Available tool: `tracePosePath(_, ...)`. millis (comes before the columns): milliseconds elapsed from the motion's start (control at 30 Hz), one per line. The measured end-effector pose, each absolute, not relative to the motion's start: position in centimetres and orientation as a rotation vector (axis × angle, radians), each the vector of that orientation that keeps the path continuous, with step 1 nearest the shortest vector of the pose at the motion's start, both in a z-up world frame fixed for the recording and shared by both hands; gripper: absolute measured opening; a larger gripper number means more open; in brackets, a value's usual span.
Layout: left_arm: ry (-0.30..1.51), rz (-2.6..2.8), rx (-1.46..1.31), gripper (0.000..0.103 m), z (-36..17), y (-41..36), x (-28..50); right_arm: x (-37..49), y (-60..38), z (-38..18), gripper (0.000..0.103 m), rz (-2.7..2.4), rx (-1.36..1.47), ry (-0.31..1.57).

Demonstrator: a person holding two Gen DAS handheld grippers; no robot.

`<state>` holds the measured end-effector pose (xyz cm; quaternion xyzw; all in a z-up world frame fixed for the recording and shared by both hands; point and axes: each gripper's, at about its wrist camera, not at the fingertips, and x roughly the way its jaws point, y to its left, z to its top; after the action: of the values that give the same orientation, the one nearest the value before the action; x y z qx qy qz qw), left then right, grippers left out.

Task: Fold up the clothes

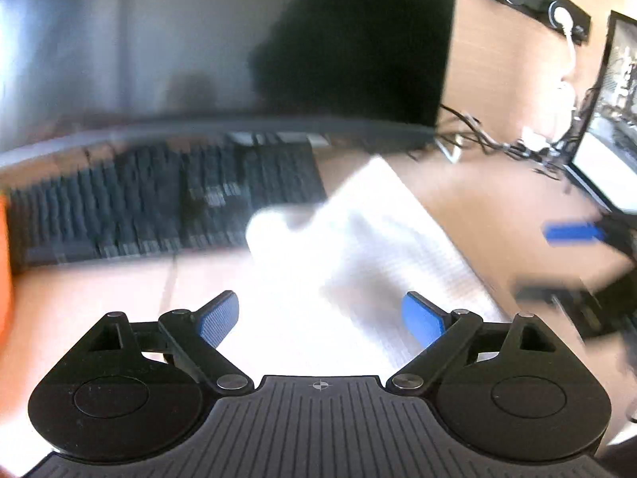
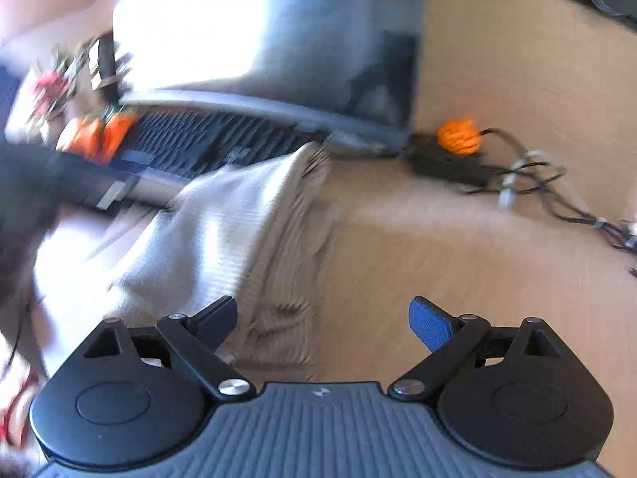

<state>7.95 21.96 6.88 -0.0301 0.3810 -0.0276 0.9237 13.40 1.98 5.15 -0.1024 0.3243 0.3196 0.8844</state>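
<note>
A light wooden desk fills both wrist views, with a large dark monitor standing at its back and a black keyboard lying blurred just in front of the screen. A white ribbed knit garment lies on the desktop, partly folded over itself, one end touching or overlapping the keyboard's near edge and the other running down under the left gripper, whose blue-padded jaws stand wide apart above the cloth, gripping nothing. The right gripper hovers at the garment's right edge, likewise spread open and holding nothing, its left finger over the knit and its right over bare wood. A tangle of black cables trails across the desk's right side, beside a small orange pumpkin ornament near the monitor's corner.
</note>
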Motion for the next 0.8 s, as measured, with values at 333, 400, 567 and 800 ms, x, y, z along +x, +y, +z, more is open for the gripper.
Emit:
tracePosePath(333,0.824,-0.096,-0.100,0.097,3.4,21.0,6.8,14.5,5.1,1.0,0.103,0.527,-0.335,0.699)
tracePosePath(400,0.814,-0.098,-0.093,0.098,3.1,21.0,7.0,13.9,4.7,1.4,0.103,0.509,-0.327,0.690)
tracePosePath(567,0.770,-0.061,-0.150,0.098,3.2,21.4,5.8,11.3,3.3,3.3,0.103,0.479,-0.274,0.636)
tracePosePath(800,0.695,0.032,-0.226,0.097,4.2,21.9,3.2,11.1,3.7,3.2,0.103,0.579,-0.218,0.588)
